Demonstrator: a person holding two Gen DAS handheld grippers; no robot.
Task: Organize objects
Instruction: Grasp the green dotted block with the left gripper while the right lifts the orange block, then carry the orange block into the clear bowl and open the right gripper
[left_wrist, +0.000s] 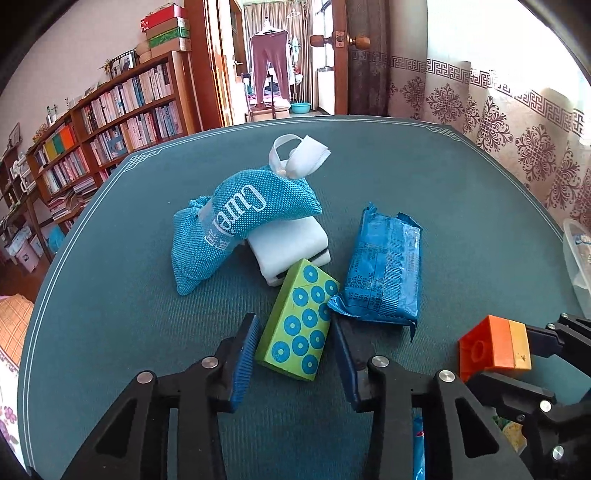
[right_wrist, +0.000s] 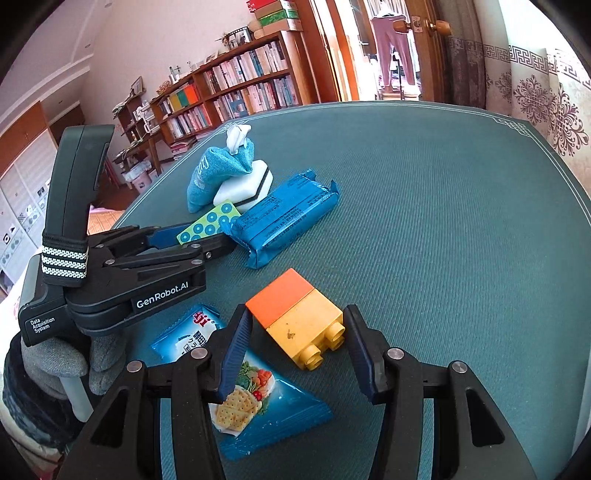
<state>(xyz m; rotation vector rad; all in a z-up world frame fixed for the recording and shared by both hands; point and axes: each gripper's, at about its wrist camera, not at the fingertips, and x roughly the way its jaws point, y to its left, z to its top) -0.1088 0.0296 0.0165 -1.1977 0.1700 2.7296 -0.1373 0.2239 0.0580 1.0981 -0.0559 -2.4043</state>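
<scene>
Green block (left_wrist: 298, 320) with blue ringed dots between the wide-apart left gripper (left_wrist: 293, 354); right gripper (right_wrist: 297, 350) likewise spread around an orange-and-yellow brick (right_wrist: 297, 315).

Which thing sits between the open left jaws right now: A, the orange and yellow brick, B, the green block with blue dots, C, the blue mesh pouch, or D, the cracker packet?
B: the green block lies between the spread pads of the left gripper, while the brick sits between the right gripper jaws.

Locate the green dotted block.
In the left wrist view, the green block lies between the left gripper's open jaws, touching the white sponge, left of the blue packet.
</scene>
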